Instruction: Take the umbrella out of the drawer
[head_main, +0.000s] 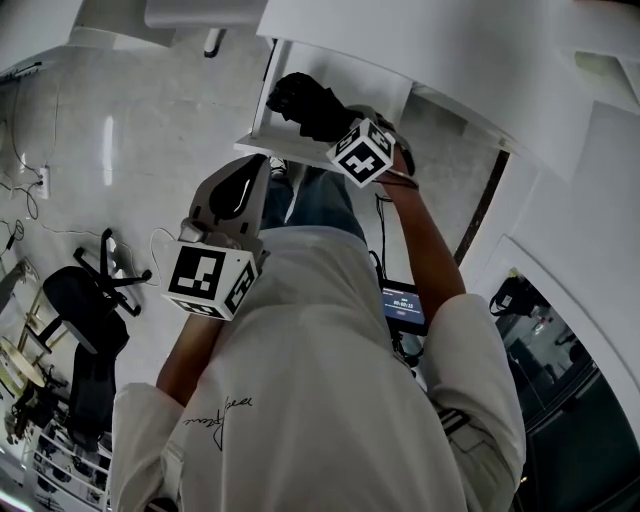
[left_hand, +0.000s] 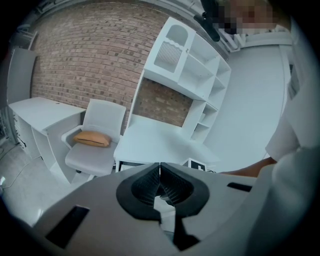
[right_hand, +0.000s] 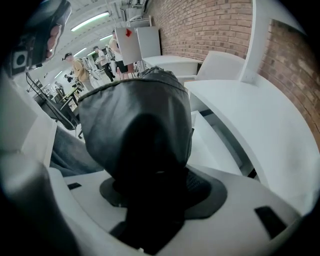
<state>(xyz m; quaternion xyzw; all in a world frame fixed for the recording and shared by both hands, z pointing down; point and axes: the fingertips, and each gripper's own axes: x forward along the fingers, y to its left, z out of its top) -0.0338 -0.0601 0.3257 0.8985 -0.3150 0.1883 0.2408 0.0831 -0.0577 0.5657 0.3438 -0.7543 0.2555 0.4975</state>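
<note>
Dark folded fabric of the umbrella (right_hand: 135, 125) is seen closest, bunched and clamped between the jaws of the right gripper (right_hand: 150, 192), which are pressed on its lower part. Nothing is held by the left gripper (left_hand: 160, 175); its jaws are closed on each other, and it is placed near the person's body, well apart from the umbrella. Further out, in the head view, the umbrella is found over the open white drawer (head_main: 258, 146) by the desk (right_hand: 240, 115); whether it is fully clear cannot be told. The lifting-out step is judged to be in hand. Next, a firm grip is needed while the umbrella is drawn past the drawer's front edge.
</note>
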